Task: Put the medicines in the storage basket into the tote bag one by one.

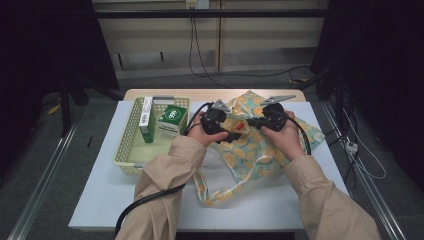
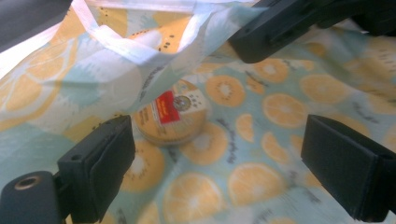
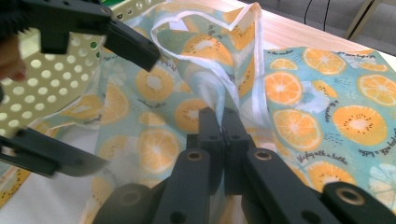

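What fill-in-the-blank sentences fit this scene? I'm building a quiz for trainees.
1. The right gripper is shut on the ____ bag's rim.
2. The left gripper's jaws stand ____.
3. A round ____ lies inside the bag.
4. The green box stands in the ____.

Missing: fruit-print; open; tin; basket

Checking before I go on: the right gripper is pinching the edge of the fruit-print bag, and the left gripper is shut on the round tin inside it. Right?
Not quite. The right gripper does pinch the fruit-print bag at its edge, but the left gripper is open: in the left gripper view its jaws stand wide apart, and the round tin lies beyond them on the cloth, untouched.
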Demonstrator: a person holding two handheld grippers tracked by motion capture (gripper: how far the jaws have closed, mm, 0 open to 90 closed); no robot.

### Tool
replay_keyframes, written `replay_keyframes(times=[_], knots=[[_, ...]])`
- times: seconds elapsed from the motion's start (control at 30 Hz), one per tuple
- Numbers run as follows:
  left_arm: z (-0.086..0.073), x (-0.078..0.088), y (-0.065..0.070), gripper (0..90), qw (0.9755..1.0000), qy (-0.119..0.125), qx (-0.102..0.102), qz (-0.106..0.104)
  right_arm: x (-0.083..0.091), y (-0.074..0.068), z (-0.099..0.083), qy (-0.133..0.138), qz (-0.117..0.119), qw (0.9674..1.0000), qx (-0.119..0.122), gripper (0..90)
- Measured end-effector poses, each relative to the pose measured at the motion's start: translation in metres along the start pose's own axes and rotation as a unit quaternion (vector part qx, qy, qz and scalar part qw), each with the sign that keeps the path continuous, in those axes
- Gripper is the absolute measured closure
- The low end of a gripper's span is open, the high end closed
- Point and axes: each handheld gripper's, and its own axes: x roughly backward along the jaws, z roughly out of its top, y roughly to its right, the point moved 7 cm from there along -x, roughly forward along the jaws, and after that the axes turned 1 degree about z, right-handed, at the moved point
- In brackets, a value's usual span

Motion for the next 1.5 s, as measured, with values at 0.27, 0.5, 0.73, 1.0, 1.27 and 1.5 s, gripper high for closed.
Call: replay_keyframes(times=[0.27,0.5,0.73,1.0,1.27,1.5], knots=[[-0.007,0.028,0.001,8.9,1.0000,0.000,-0.003,-0.005,0.001,-0.007,-0.005,0.001,0.004,1.0000,0.001,89.8],[-0.016,0.057,-0.018,8.6,0.9997,0.004,0.012,0.021,0.002,-0.010,-0.007,0.002,0.005,1.0000,0.002,89.8],[-0.029,0.083,-0.044,7.3,0.9982,-0.006,0.024,0.055,0.006,-0.009,-0.006,0.006,0.003,1.0000,0.002,89.8],[-0.043,0.114,-0.081,6.4,0.9932,-0.008,0.049,0.105,0.007,-0.008,-0.006,0.006,0.003,1.0000,0.003,89.8],[-0.066,0.118,-0.108,6.4,0.9836,-0.016,0.078,0.162,0.007,-0.009,-0.006,0.007,0.001,1.0000,0.007,89.8],[-0.076,0.105,-0.119,6.3,0.9809,-0.027,0.087,0.172,0.007,-0.009,-0.006,0.007,0.003,1.0000,0.006,89.8]])
